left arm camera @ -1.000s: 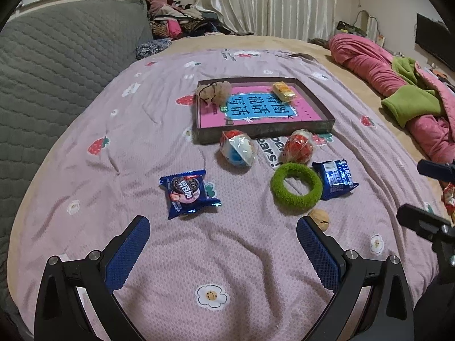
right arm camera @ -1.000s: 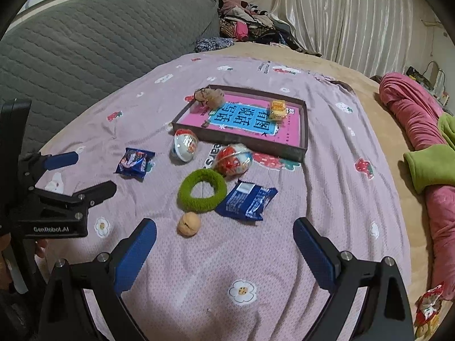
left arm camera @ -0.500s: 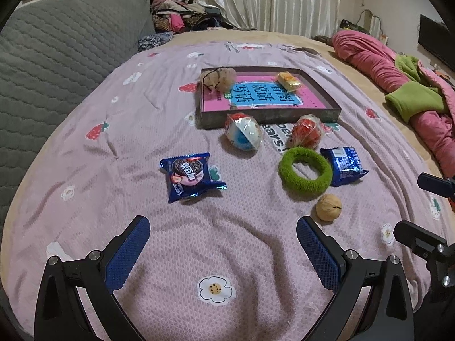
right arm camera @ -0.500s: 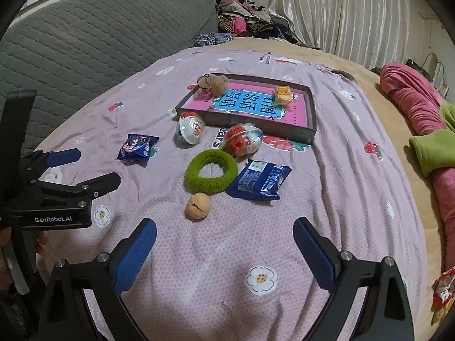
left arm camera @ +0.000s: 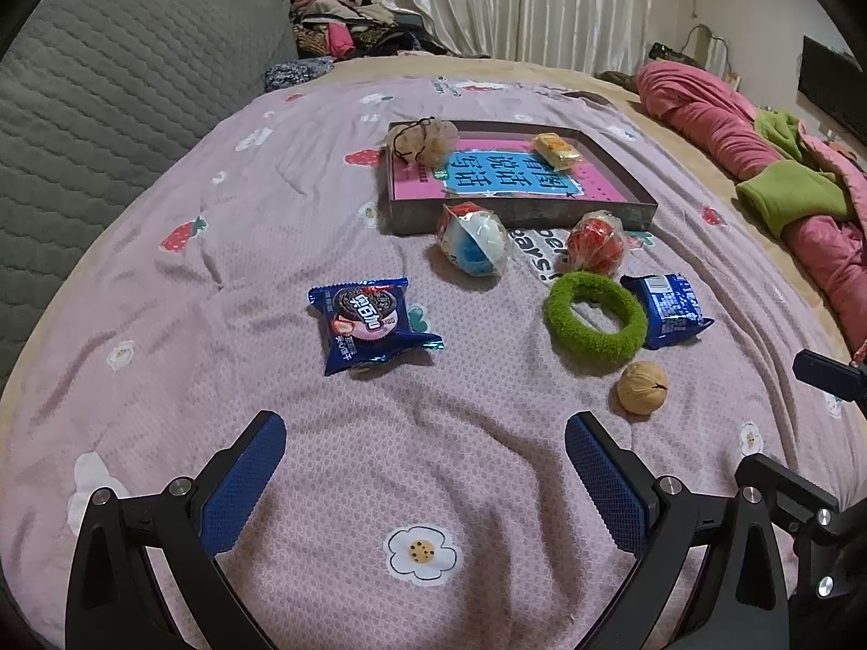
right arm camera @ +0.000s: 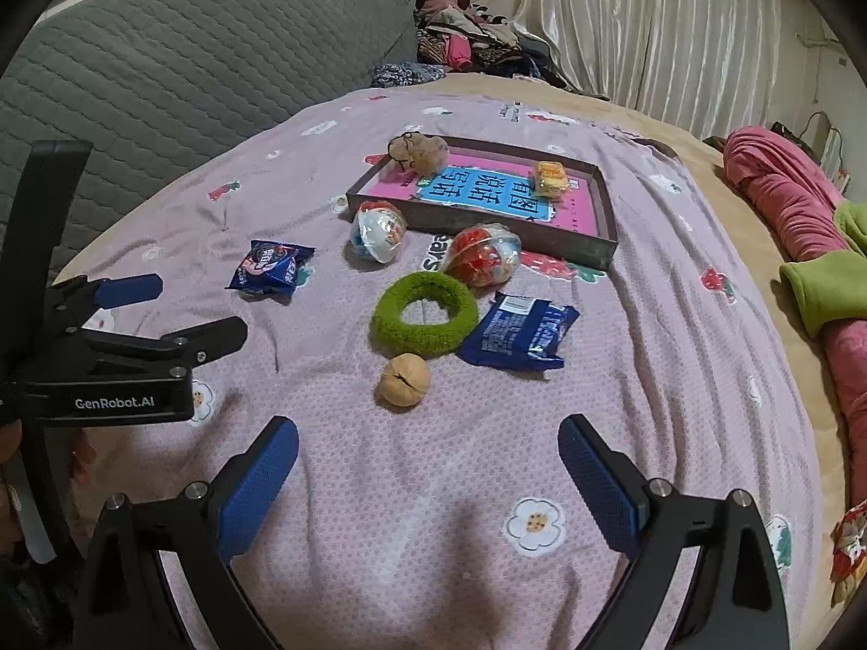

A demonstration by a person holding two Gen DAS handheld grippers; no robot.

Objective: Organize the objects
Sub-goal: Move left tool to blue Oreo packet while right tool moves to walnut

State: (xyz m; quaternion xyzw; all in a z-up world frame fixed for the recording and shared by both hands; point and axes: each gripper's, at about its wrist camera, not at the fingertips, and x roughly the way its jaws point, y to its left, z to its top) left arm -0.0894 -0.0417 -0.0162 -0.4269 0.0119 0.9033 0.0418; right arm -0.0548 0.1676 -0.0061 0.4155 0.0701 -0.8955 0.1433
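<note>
Moving in closer than a moment ago, both grippers now hang low over the bed [left arm camera: 271,487], and the toys look bigger in both views. Nothing has been picked up yet, so the tidying is only starting. The left gripper [left arm camera: 425,457] has its jaws wide and holds nothing. The right gripper [right arm camera: 428,452] is the same, wide and touching nothing. The walnut [right arm camera: 403,379] lies just ahead of it, beside the green ring [right arm camera: 424,313]. The tray [right arm camera: 601,249] waits farther back.
</note>
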